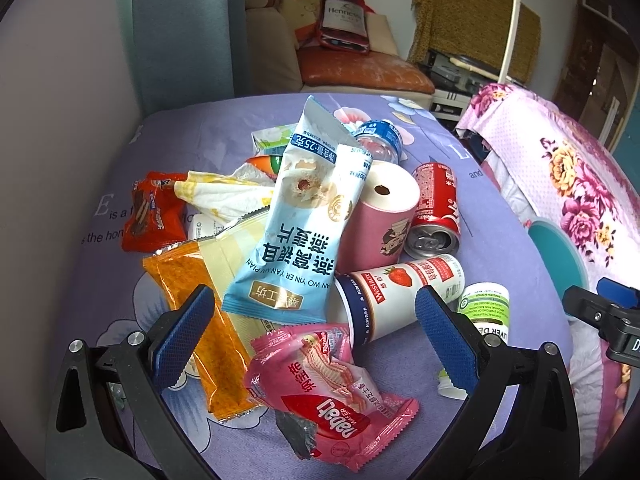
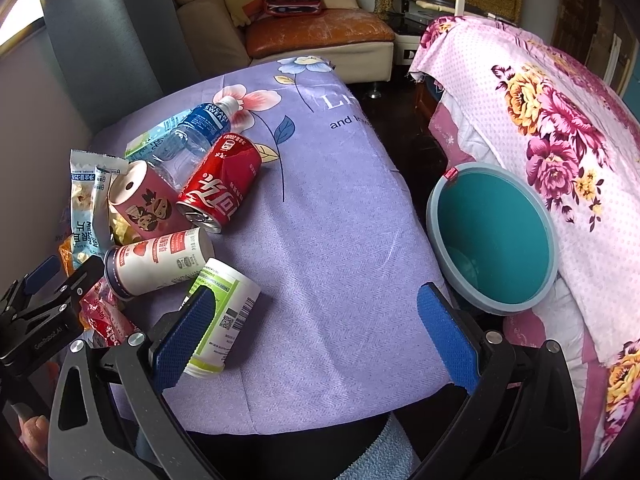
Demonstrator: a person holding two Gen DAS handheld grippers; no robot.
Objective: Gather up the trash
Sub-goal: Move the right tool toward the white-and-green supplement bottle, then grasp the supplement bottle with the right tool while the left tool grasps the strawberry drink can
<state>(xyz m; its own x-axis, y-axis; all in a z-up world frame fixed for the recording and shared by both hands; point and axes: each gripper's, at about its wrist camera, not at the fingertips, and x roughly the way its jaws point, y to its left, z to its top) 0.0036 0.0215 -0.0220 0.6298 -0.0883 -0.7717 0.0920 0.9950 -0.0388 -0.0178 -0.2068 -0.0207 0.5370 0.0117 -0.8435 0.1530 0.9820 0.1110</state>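
A heap of trash lies on the purple cloth-covered table (image 1: pixel 168 140). My left gripper (image 1: pixel 312 330) hangs open above a pink wafer wrapper (image 1: pixel 320 388), with a light blue snack packet (image 1: pixel 292 240) and a white strawberry cup (image 1: pixel 400 296) just beyond. Around them lie a red cola can (image 1: pixel 436 208), a pink roll (image 1: pixel 380 220), an orange wrapper (image 1: pixel 204 320) and a clear bottle (image 1: pixel 380 140). My right gripper (image 2: pixel 316 332) is open over bare cloth; its left finger (image 2: pixel 184 340) stands in front of a white-green bottle (image 2: pixel 228 312). A teal bin (image 2: pixel 492 236) sits to the right, below table level.
A bed with a pink floral cover (image 2: pixel 560 140) runs along the right side, behind the bin. A sofa (image 2: pixel 312 36) with a bag on it stands beyond the table. The table's right half (image 2: pixel 340 220) is bare cloth. A hand (image 2: pixel 34 432) shows at the lower left.
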